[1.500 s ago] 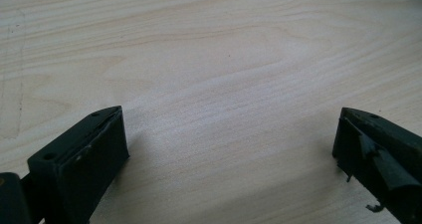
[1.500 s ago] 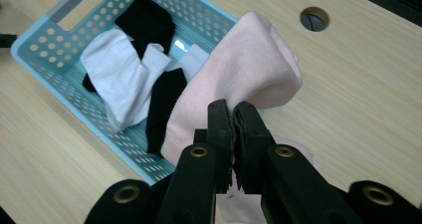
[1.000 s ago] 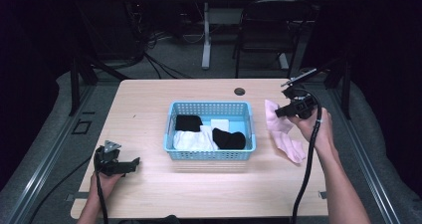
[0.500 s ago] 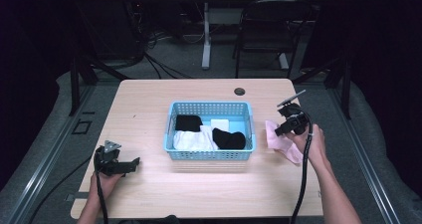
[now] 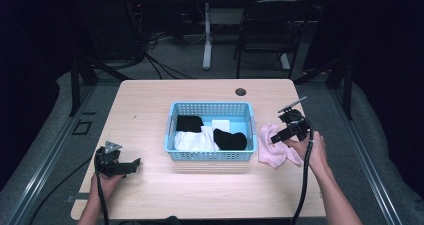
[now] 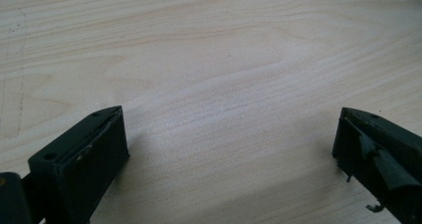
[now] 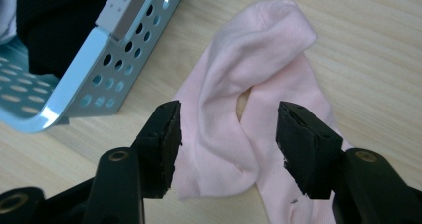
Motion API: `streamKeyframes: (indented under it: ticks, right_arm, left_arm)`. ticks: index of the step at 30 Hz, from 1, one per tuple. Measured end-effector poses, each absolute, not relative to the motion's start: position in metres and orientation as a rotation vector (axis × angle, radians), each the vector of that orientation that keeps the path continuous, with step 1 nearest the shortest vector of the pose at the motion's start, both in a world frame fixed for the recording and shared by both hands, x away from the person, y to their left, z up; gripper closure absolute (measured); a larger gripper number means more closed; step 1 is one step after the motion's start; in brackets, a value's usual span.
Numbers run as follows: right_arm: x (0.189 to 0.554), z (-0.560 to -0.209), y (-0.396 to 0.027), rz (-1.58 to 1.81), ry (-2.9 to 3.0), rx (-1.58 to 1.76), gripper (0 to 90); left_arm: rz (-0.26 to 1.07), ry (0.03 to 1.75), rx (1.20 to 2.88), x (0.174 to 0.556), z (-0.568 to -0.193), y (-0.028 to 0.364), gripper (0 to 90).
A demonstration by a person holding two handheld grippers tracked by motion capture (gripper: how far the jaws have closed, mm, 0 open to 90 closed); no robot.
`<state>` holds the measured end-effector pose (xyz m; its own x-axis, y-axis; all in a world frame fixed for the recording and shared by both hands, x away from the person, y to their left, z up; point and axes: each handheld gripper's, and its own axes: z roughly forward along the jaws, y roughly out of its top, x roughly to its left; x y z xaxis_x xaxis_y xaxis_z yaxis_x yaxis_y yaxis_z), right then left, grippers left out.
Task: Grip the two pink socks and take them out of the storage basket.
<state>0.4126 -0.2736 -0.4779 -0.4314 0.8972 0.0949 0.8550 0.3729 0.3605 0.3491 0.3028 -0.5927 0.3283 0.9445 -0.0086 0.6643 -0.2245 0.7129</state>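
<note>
While the right gripper (image 5: 274,139) sits low over the pink sock (image 5: 272,152), its jaws stand partly apart, having just been opening, and the sock lies between them without the pads pressing on it. In the right gripper view, the right gripper (image 7: 228,134) straddles a folded ridge of the pink sock (image 7: 249,84); the fabric runs from under the jaws forward and away, and a gap remains between each pad and the cloth. The sock rests crumpled on the wooden table (image 5: 150,100). Ahead of the jaws and to their left in that view is the corner of the blue basket (image 7: 87,72), with its perforated wall just beside the sock's edge. In the high view, the blue basket (image 5: 172,135) lies just beyond the right gripper's tips, toward the table's middle, and holds black and white garments; the sock touches or nearly touches its outer wall.

The left gripper (image 5: 131,163) is held in the person's left hand (image 5: 102,182), well apart from the basket. In the left gripper view, the left gripper (image 6: 229,134) has its jaws wide apart with bare table (image 6: 224,59) between and ahead of them; nothing is gripped.
</note>
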Motion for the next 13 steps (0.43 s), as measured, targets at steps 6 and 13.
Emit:
streamKeyframes:
  ticks: [6,13]
  right_arm:
    - [0.392,-0.473,-0.282,0.556,2.463,1.569,13.5]
    - [0.379,-0.479,-0.307,0.553,2.444,1.633,4.8]
  left_arm:
    - [0.581,1.411,1.975,0.349,-0.593,0.303,0.9]
    - [0.581,1.41,1.976,0.349,-0.593,0.303,0.9]
